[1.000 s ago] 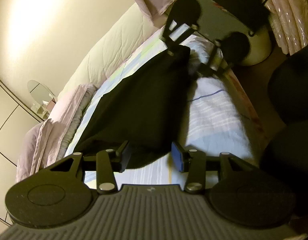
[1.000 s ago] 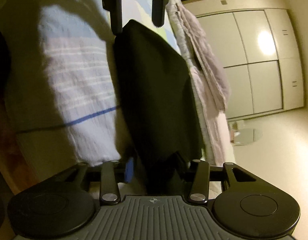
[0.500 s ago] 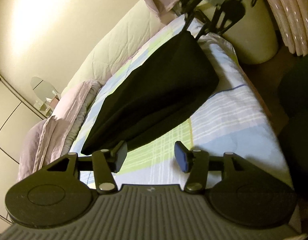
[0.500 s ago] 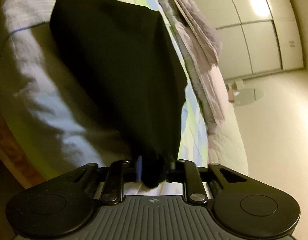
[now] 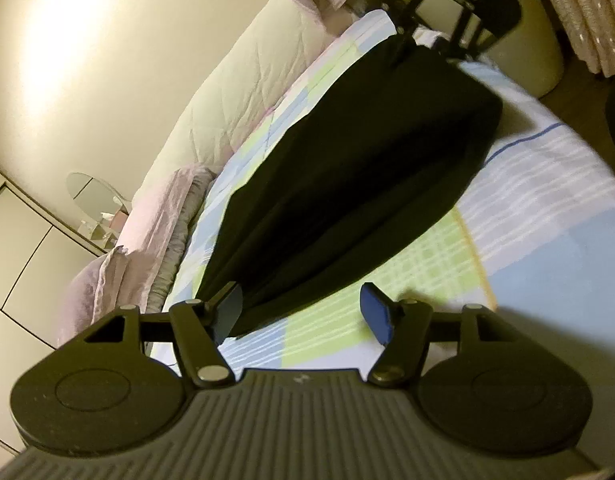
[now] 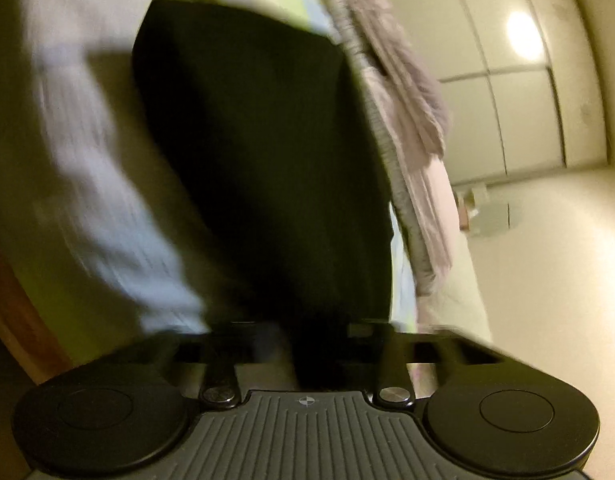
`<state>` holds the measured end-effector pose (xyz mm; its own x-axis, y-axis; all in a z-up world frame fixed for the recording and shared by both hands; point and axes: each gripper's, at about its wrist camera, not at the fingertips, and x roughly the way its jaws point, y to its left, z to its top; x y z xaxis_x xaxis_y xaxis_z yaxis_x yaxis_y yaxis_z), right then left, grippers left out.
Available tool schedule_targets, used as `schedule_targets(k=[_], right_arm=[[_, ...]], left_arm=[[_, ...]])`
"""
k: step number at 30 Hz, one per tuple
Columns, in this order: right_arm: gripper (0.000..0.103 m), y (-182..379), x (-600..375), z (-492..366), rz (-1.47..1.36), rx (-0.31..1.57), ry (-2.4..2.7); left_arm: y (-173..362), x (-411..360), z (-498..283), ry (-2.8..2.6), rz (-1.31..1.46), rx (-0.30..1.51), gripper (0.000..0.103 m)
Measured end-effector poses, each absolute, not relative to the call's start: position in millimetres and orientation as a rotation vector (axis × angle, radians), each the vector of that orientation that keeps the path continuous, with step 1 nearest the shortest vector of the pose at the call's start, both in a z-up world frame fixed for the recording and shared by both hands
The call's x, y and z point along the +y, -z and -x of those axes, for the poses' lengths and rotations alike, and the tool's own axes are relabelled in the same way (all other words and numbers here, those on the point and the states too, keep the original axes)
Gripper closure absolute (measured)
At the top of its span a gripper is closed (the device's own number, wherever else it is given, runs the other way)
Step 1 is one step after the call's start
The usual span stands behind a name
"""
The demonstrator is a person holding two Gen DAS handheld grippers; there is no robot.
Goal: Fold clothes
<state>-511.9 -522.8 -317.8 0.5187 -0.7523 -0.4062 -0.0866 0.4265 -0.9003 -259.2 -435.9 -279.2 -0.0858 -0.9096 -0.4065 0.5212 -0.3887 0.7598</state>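
A black garment (image 5: 347,200) is seen stretched lengthwise over a bed sheet (image 5: 547,216) checked in pale blue, green and white. In the left wrist view, the left gripper (image 5: 303,312) is held low over the near end of the garment with its fingers spread apart and nothing between them; the near tip of the cloth lies just beside the left finger (image 5: 227,308), while the blue-padded right finger (image 5: 377,316) stands over bare sheet. At the far end of the garment, the right gripper (image 5: 431,40) is seen meeting the cloth's far edge.

In the right wrist view, which is blurred by motion, the right gripper (image 6: 311,344) is seen with black fabric bunched between its fingers; whether the fingers are clenched on it cannot be told through the blur. The garment (image 6: 267,160) extends away from it toward the far end of the bed.

A crumpled pink-grey blanket (image 5: 147,240) is piled along the left side of the sheet, beside a cream quilted comforter (image 5: 235,100). White wardrobe doors (image 6: 507,92) are visible at the right of the right wrist view.
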Motion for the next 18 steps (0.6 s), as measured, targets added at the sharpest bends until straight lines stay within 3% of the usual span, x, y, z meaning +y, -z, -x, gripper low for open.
schedule_targets(k=[7,13,15,16,17,18], right_arm=[[0.083,311,-596,529,1.112,1.003,0.543],[0.078,292,-599,538,0.981,1.125,0.733],[0.065,269,-576,546,0.858,1.085,0.792],[0.038,258,-564,546,0.803,1.054,0.799],[0.021,249,-547,543,0.76,1.013,0.778],[0.021,241,-530,540,0.717,0.972,0.757]], left_arm=[[280,-466,256,1.705,-1.071,-0.518,0.041],[290,-486,253,1.727,-1.145,-0.678,0.028],[294,-495,247,1.726,-1.171,-0.71,0.027],[295,-499,245,1.723,-1.178,-0.723,0.027],[296,-502,242,1.72,-1.185,-0.735,0.027],[297,-505,240,1.716,-1.192,-0.748,0.027]])
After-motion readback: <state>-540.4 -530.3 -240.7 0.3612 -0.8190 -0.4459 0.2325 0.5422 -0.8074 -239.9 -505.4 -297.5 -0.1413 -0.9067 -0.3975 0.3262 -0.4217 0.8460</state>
